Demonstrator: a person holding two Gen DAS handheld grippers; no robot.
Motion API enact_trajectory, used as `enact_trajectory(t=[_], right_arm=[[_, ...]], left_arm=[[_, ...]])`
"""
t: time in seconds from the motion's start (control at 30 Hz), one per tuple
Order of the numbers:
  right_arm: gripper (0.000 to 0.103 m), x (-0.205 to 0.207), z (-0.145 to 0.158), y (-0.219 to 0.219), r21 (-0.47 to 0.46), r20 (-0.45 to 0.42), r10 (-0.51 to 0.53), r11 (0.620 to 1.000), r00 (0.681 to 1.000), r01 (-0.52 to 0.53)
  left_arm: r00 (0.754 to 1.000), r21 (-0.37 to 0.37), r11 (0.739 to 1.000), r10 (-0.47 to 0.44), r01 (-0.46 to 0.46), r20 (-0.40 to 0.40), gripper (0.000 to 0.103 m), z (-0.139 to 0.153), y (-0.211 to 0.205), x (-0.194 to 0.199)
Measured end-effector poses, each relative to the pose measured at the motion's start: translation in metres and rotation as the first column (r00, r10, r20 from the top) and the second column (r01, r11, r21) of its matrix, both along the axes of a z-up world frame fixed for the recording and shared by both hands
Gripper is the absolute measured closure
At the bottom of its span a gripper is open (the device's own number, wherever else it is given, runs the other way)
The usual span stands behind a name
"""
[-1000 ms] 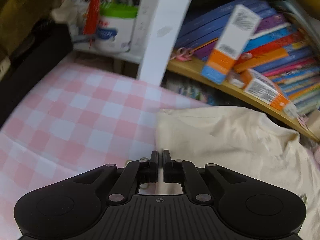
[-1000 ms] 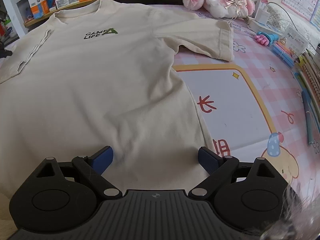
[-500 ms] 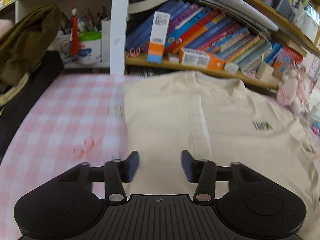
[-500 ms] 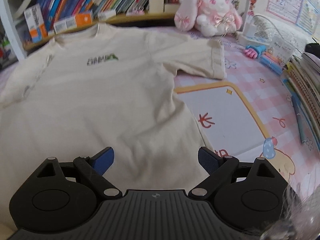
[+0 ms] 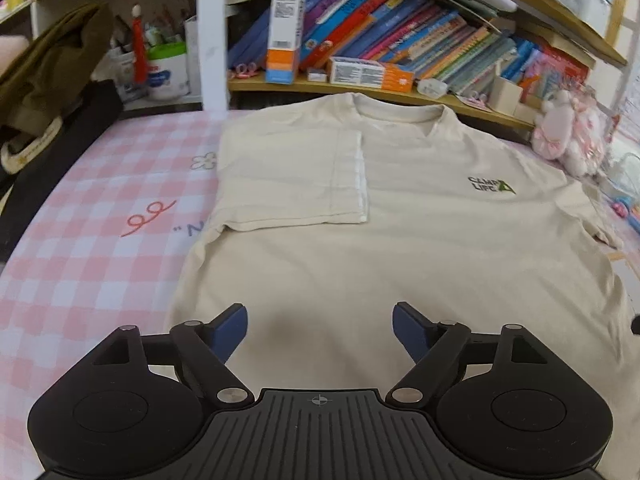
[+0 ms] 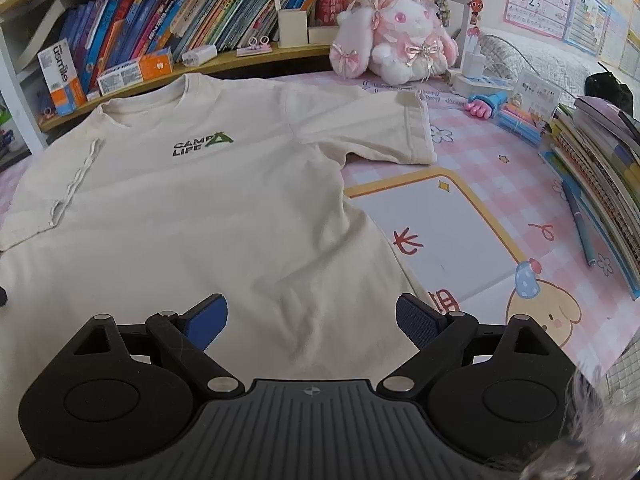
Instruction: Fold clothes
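The desk (image 5: 92,240), covered in pink check, is seen spread beyond both pairs of fingers, its near edge cut off by the gripper bodies. A cream T-shirt (image 5: 400,248) is laid flat on it, directly ahead of and beneath the left gripper (image 5: 320,330) and the right gripper (image 6: 311,318); its hem is hidden under both. One sleeve (image 5: 292,176) is folded in over the chest, ahead and left of the left fingers; the other sleeve (image 6: 384,128) is spread out flat, ahead and right of the right fingers. The left jaws have just been opening and are held wide, nothing between them. The right jaws are held wide too, empty. A plush rabbit (image 6: 396,36) is seen far ahead of the right fingers.
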State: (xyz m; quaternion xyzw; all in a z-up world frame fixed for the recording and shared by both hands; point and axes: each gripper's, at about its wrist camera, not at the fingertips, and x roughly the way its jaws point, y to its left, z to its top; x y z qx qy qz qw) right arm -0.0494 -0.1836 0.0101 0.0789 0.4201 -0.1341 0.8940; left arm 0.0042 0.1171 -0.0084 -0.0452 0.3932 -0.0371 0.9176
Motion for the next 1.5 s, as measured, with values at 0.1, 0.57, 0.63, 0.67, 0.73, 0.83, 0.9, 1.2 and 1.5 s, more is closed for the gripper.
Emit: enact_trajectory(t=[0.1, 0.57, 0.63, 0.67, 0.73, 0.83, 0.9, 1.2, 1.5], right_arm=[[0.011, -0.001, -0.001, -0.006, 0.005, -0.004, 0.001, 1.0, 1.0, -0.001], [0.011, 0.019, -0.01, -0.087, 0.075, 0.014, 0.069, 0.995, 0.998, -0.07], [0.011, 0.024, -0.009, -0.106, 0.107, 0.025, 0.077, 0.991, 0.997, -0.08], [0.014, 0.027, -0.009, -0.116, 0.13, 0.029, 0.083, 0.988, 0.996, -0.086], [0.02, 0.033, -0.011, -0.135, 0.178, 0.035, 0.096, 0.979, 0.995, -0.101], [0.031, 0.043, -0.015, -0.162, 0.253, 0.042, 0.114, 0.96, 0.993, -0.121], [0.039, 0.049, -0.019, -0.177, 0.298, 0.043, 0.125, 0.946, 0.991, -0.132], [0.05, 0.073, -0.03, -0.219, 0.4, 0.051, 0.151, 0.903, 0.987, -0.158], [0.059, 0.107, -0.04, -0.251, 0.61, 0.058, 0.017, 0.791, 0.998, -0.049]], left_arm=[[1.0, -0.001, 1.0, 0.022, -0.022, -0.022, 0.021, -0.001, -0.006, 0.0], [0.986, 0.069, 0.985, 0.16, -0.157, -0.043, 0.017, 0.01, -0.073, -0.01], [0.985, 0.091, 0.982, 0.171, -0.167, -0.038, 0.015, 0.013, -0.092, -0.014], [0.984, 0.101, 0.98, 0.175, -0.171, -0.035, 0.014, 0.014, -0.101, -0.016], [0.984, 0.114, 0.978, 0.178, -0.173, -0.03, 0.012, 0.016, -0.119, -0.021], [0.983, 0.133, 0.976, 0.18, -0.175, -0.03, 0.011, 0.016, -0.144, -0.029], [0.982, 0.148, 0.973, 0.186, -0.178, -0.037, 0.011, 0.016, -0.158, -0.033], [0.961, 0.143, 0.956, 0.267, -0.255, -0.07, 0.01, 0.016, -0.184, -0.044], [0.956, 0.171, 0.95, 0.279, -0.261, -0.095, 0.01, 0.019, -0.196, -0.048]])
